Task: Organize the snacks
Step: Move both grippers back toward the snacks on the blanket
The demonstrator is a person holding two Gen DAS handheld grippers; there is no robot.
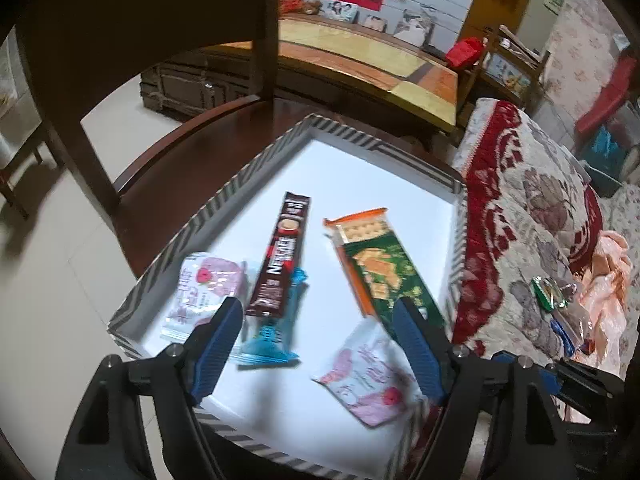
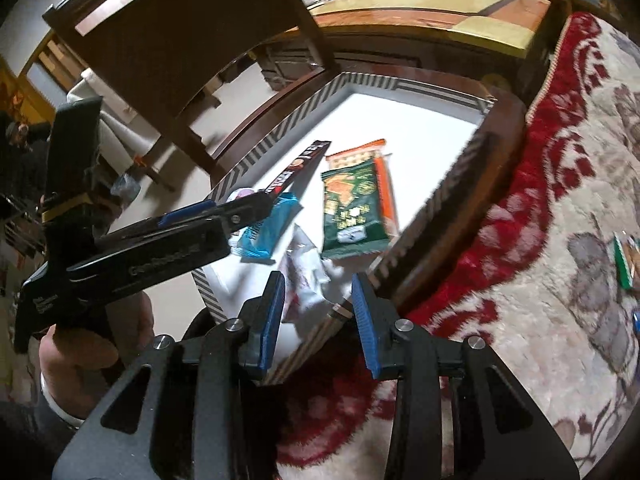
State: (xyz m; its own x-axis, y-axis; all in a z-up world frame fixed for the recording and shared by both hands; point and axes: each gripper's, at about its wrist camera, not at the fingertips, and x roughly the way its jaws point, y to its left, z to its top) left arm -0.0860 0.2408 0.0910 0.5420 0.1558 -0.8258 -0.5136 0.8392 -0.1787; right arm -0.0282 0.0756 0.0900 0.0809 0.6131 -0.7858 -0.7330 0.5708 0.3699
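A dark wooden chair (image 1: 152, 80) is set on pale floor tiles (image 1: 52, 264); a floral blanket (red-bordered) (image 1: 532, 216) is spread alongside.

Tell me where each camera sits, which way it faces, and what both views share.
Left wrist: on the left gripper, above the near edge of the striped box, looking down and forward; its own open blue fingers show.
Right wrist: on the right gripper, at the box's near right corner, facing forward-left; its open fingers, the left gripper and the person's left hand show.
Shared: the box, Nescafe stick, green cracker pack, blue packet, chair, floral blanket.
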